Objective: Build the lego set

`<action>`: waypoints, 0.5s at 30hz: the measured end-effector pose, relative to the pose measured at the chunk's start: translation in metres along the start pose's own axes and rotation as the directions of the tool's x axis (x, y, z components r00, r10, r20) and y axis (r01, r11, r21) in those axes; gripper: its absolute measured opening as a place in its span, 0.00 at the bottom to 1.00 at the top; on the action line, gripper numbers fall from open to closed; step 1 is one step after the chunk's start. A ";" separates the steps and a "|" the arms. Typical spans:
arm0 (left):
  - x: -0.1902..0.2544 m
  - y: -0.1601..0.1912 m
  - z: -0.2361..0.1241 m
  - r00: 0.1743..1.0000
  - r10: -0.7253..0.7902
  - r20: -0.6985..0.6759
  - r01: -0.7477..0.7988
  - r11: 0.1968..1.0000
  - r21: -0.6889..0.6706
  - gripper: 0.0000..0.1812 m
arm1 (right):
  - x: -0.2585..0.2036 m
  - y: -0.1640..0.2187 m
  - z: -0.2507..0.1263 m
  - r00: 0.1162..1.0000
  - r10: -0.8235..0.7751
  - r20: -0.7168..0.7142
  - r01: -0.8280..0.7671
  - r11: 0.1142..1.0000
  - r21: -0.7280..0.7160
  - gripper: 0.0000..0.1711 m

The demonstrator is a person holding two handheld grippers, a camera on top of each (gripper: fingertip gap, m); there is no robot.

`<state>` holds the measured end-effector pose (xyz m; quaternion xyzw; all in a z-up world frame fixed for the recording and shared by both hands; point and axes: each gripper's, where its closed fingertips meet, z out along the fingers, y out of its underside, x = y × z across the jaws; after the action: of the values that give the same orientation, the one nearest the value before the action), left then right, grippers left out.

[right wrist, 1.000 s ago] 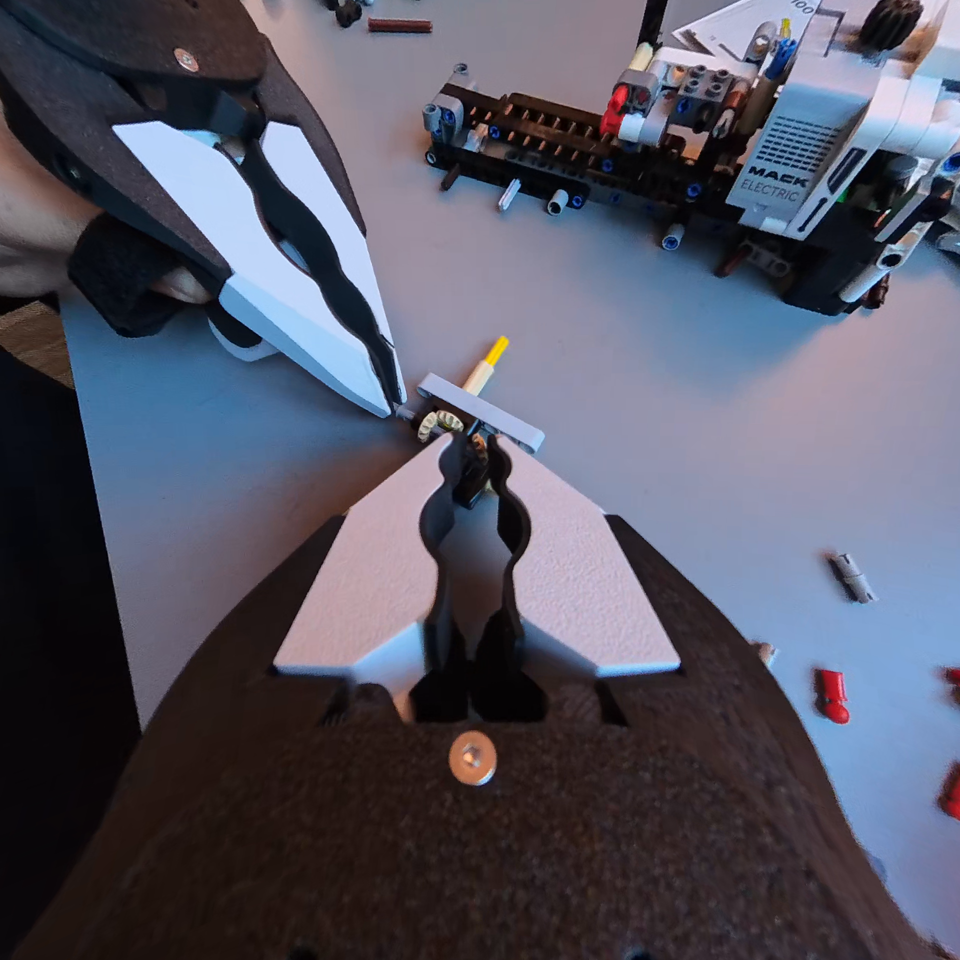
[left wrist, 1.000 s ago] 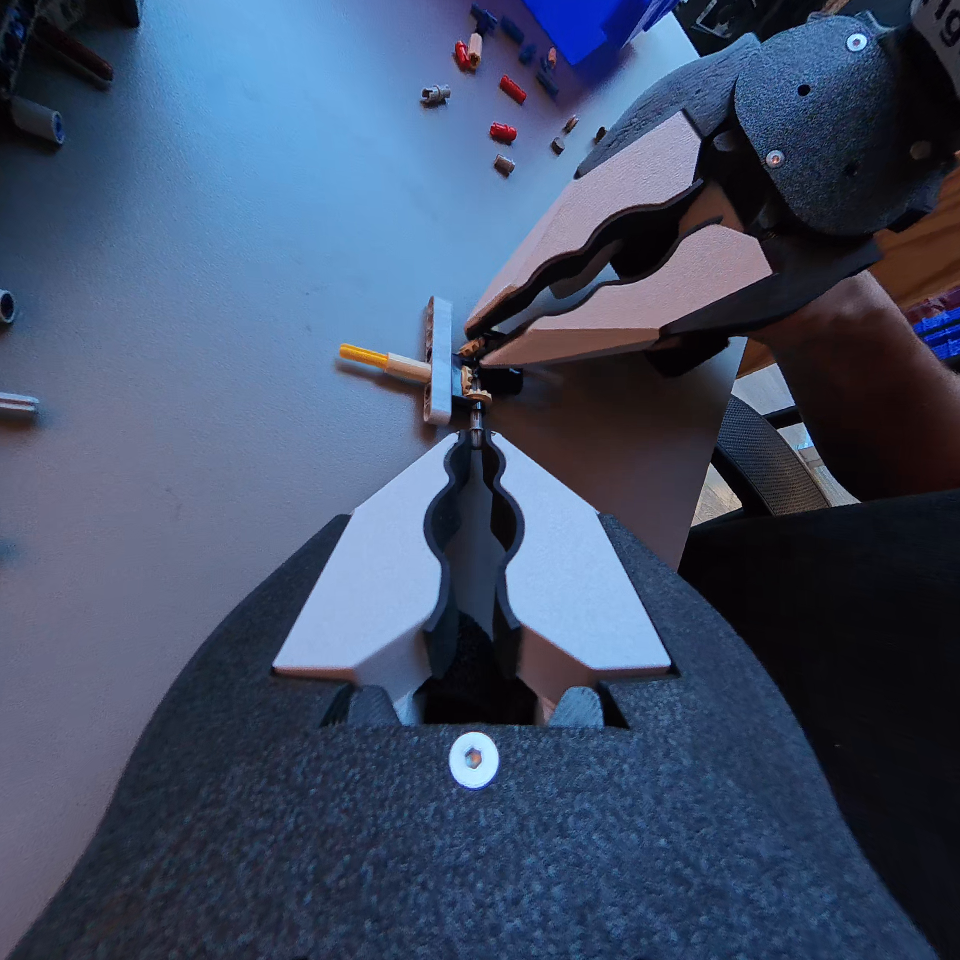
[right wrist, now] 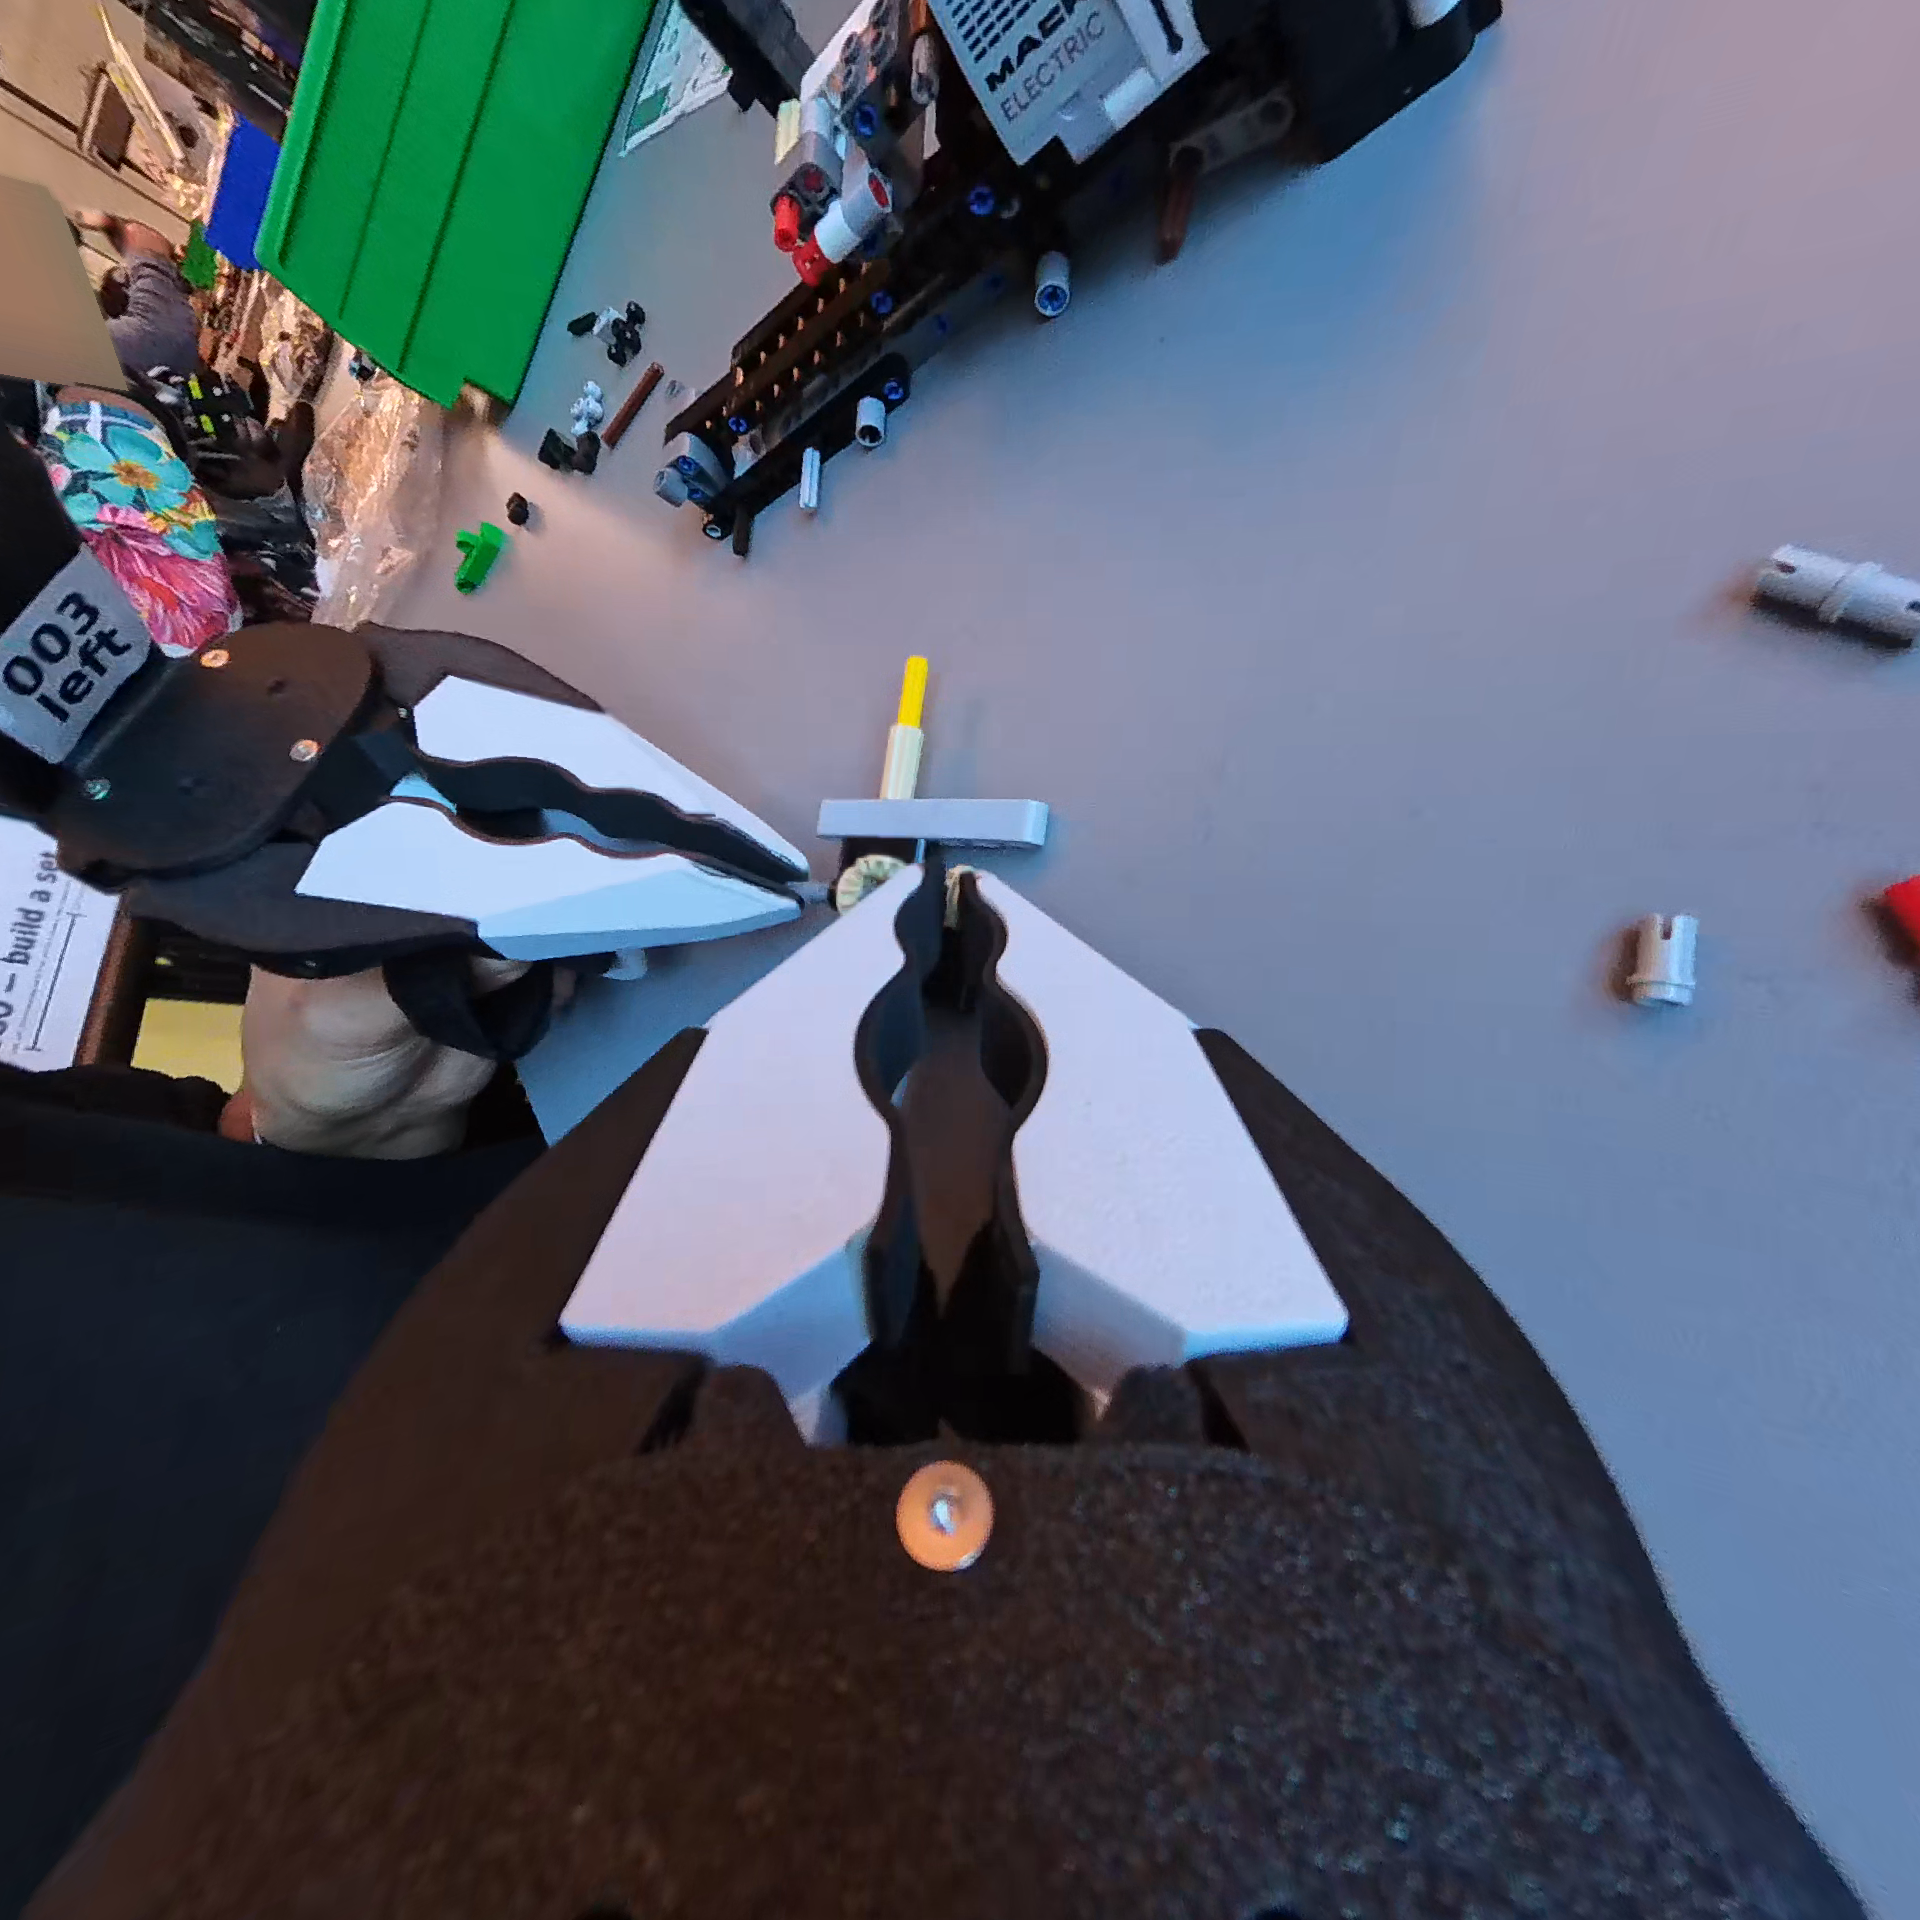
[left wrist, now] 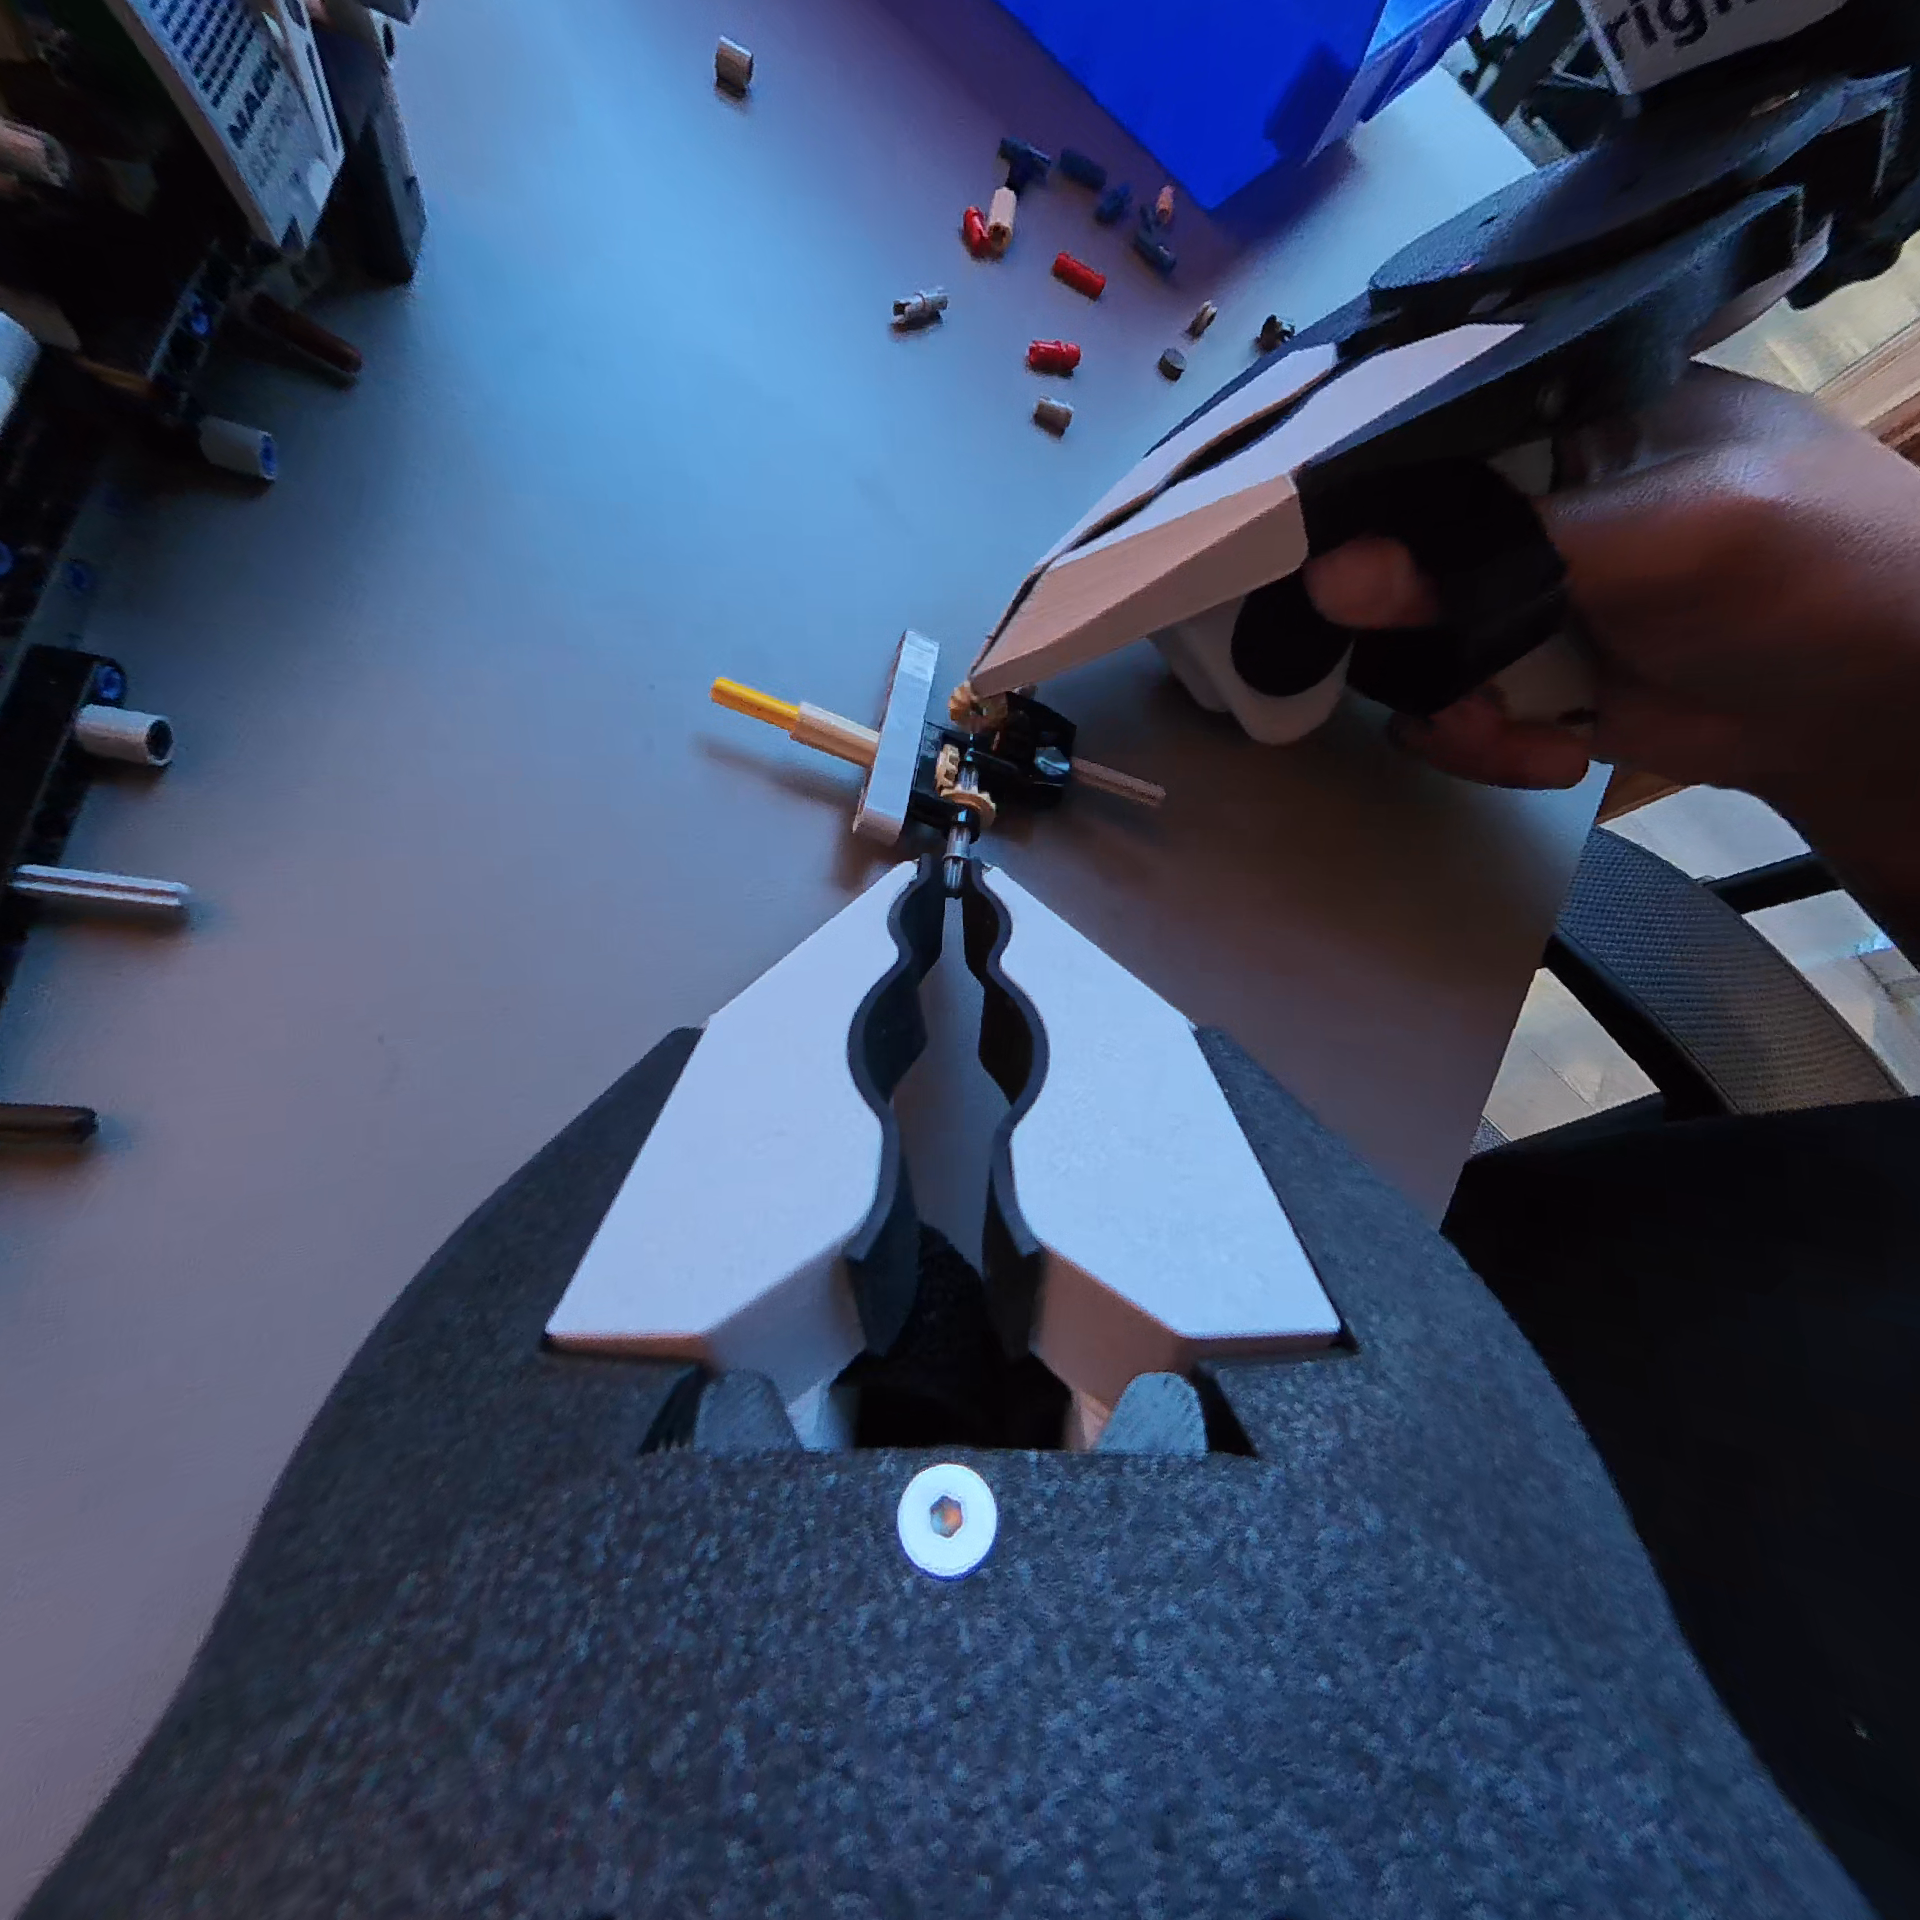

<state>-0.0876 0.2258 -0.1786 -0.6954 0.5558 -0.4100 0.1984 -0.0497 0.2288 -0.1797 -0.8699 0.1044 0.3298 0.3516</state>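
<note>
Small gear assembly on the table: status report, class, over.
Left gripper shut on thin axle. Right gripper shut on small gear assembly, grey beam upright. Loose pins lie apart, nothing in the way.

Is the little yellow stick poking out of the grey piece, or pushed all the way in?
Poking out. The yellow stick juts from a tan sleeve on the far side of the grey piece.

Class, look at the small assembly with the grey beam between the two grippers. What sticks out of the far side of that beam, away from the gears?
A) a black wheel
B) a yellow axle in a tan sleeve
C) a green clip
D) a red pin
B: a yellow axle in a tan sleeve projects from the grey beam on the side away from the tan gears.
</note>
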 end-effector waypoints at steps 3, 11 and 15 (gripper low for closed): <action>0.002 0.000 0.002 1.000 -0.004 -0.008 0.004 1.000 -0.007 0.01 | 0.001 0.000 0.001 1.000 0.001 -0.005 -0.001 1.000 -0.005 0.01; 0.002 0.004 0.005 1.000 0.003 -0.001 -0.003 0.999 -0.035 0.01 | 0.003 0.000 0.000 1.000 -0.031 -0.007 0.031 0.999 -0.008 0.01; 0.004 0.006 0.007 0.997 -0.047 -0.055 0.044 0.997 -0.058 0.01 | 0.005 0.003 -0.001 0.999 -0.042 0.006 0.042 0.999 -0.024 0.01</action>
<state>-0.0859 0.2190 -0.1855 -0.7015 0.5567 -0.4177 0.1535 -0.0469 0.2258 -0.1840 -0.8750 0.0813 0.3261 0.3484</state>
